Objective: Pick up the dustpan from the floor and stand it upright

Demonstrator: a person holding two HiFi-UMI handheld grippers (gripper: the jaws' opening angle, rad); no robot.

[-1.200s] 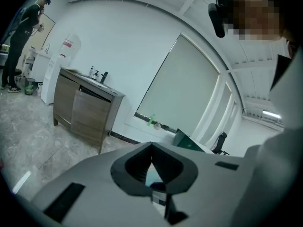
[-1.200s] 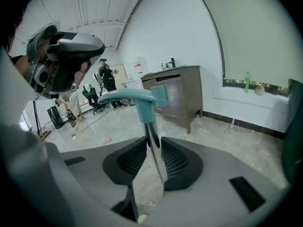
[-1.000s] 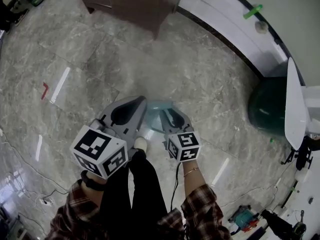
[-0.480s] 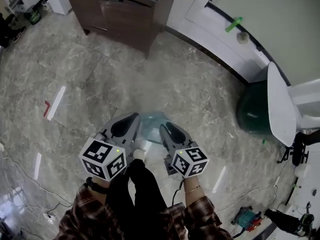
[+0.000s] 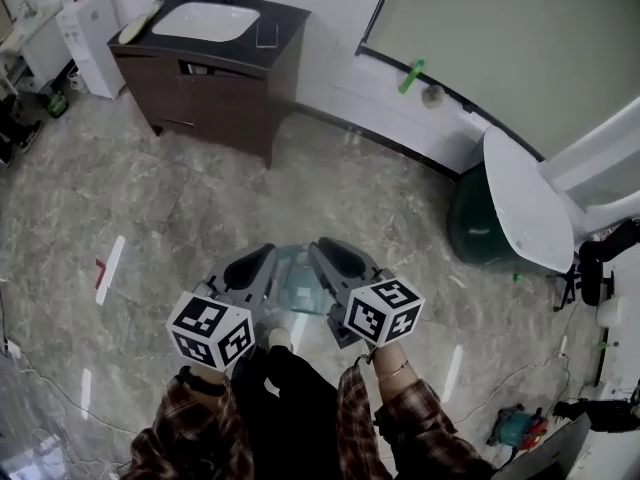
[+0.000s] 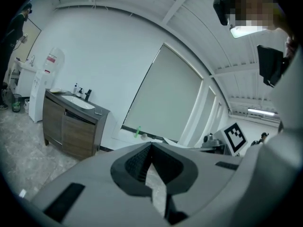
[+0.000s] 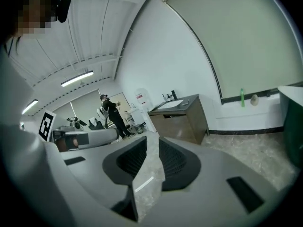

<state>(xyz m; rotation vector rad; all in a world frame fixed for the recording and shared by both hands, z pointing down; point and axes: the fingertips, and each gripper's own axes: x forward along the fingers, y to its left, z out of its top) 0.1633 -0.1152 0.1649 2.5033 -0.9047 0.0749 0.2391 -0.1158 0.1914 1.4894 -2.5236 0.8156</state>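
The dustpan (image 5: 296,280) is a pale blue, see-through piece hanging off the floor between my two grippers, just ahead of the person's feet. My left gripper (image 5: 256,266) closes on its left side; in the left gripper view (image 6: 150,149) the pads meet at the tip over a thin clear sliver. My right gripper (image 5: 332,258) is shut on the right side. The right gripper view (image 7: 152,144) shows a clear plastic edge (image 7: 150,174) pinched between the dark ribbed pads. Most of the pan is hidden behind the gripper bodies.
A dark wooden vanity with a white sink (image 5: 212,60) stands at the back left. At the right stands a green bin (image 5: 480,230) with a white lid (image 5: 524,202). Cables (image 5: 30,363) lie on the marble floor at left, a blue tool (image 5: 514,426) at lower right.
Both grippers have risen with the dustpan between them, the right one more. The head view has tilted up, bringing the sink, the wall and the bin into sight.
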